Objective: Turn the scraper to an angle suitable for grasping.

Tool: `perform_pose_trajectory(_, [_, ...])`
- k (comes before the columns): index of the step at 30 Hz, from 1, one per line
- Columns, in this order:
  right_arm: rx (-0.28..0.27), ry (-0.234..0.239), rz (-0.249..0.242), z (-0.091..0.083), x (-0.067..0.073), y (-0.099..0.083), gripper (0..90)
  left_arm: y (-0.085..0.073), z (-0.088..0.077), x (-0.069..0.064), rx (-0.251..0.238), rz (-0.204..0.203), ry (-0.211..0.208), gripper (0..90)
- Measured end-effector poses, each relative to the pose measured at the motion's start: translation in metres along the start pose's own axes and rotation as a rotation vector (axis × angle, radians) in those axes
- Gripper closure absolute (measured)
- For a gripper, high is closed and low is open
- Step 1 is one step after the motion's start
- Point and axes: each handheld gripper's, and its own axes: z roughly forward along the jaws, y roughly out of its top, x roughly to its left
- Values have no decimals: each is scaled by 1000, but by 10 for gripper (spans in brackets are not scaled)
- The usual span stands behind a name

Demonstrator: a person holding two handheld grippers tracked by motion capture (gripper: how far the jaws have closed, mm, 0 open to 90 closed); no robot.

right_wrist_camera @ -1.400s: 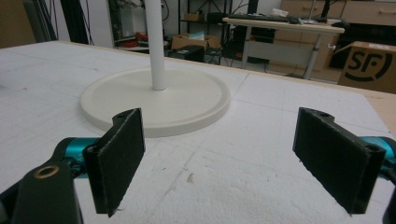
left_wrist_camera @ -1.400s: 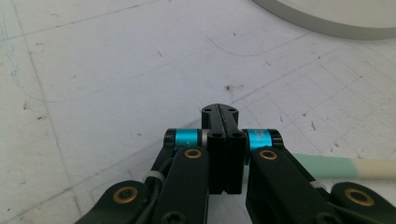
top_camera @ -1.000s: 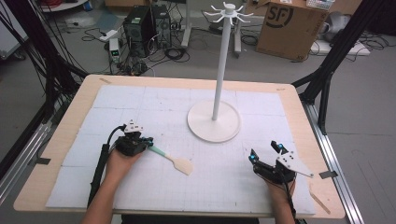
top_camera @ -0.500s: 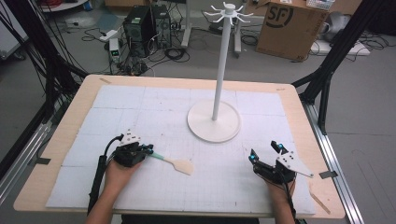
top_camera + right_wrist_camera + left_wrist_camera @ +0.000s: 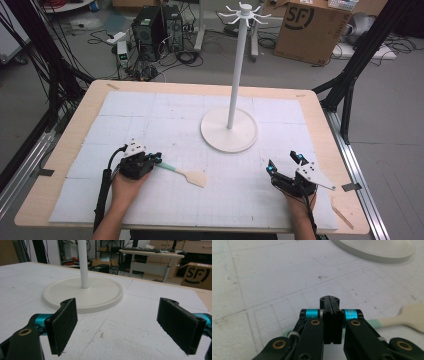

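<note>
Left gripper pressed shut above spatula, handle partly hidden beneath; grip on it unclear. Right gripper wide open, empty.

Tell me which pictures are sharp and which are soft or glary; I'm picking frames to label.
High view: even light, slightly soft, spatula readable. Left gripper view: the tool is crisp, the stand base beyond softer. Right gripper view: near pads slightly blurred, stand base clear, no strong glare.
</note>
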Motion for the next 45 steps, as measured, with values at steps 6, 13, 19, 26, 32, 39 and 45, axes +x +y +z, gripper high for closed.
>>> perform_pose_trajectory(6, [2,0,-3,0,0,0,160,5,8,7,48,-15,25,900])
perform_pose_trajectory(13, [2,1,-3,0,0,0,160,4,8,3,92,10,21,900])
perform_pose_trajectory(19, [2,1,-3,0,0,0,160,3,4,-4,97,9,-17,900])
perform_pose_trajectory(26, [2,1,-4,0,0,0,160,0,0,-9,104,11,-46,900])
perform_pose_trajectory(32, [2,1,-2,0,0,0,160,-6,-7,-16,105,18,-70,900])
perform_pose_trajectory(39, [1,1,-2,0,0,0,160,-14,-19,-27,108,35,-121,900])
perform_pose_trajectory(45, [2,2,-1,0,0,0,160,-18,-22,-34,107,62,-159,900])
